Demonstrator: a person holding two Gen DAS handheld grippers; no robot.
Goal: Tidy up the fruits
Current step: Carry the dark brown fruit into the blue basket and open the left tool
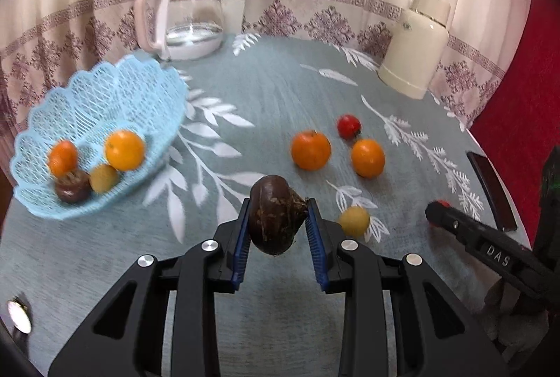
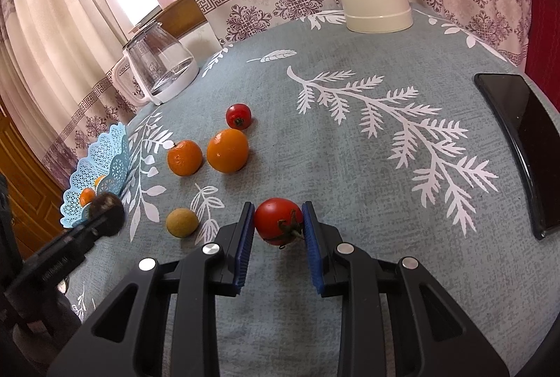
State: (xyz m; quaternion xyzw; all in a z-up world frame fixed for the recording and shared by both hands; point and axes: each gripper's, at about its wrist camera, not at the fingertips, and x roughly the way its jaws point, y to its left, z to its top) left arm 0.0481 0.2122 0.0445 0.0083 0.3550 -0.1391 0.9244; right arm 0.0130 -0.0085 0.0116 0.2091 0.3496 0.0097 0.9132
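The left gripper (image 1: 278,219) had its two blue pads closed on a dark brown fruit (image 1: 274,214), and the fruit was up off the grey tablecloth (image 1: 262,90). The right gripper (image 2: 278,226) had its pads closed snug on a red tomato (image 2: 278,219), low over the cloth; I could not tell if the tomato was touching it. The blue basket (image 1: 45,202) sat to the left of the table, well apart from both tools, and it already held two oranges, a small yellow fruit and another brown fruit. Still out on the cloth were the tangerine (image 1: 310,149), the round orange (image 1: 367,157), a small red tomato (image 1: 348,126) and a small yellow fruit (image 1: 354,220). I think the step in hand was carrying the brown fruit over to the basket. To do it well, the left tool should stay squeezed shut, because the fruit is round and could slip. It should go high enough to clear the frilly rim, then come down low inside before letting go, so the fruit does not bounce or roll out. A gap between the fruits already in there would be the best spot. The right tool should wait with its tomato, so the two tools do not bump. The glass jug (image 1: 190,9) stood behind the basket, so the swing should stay in front of it.
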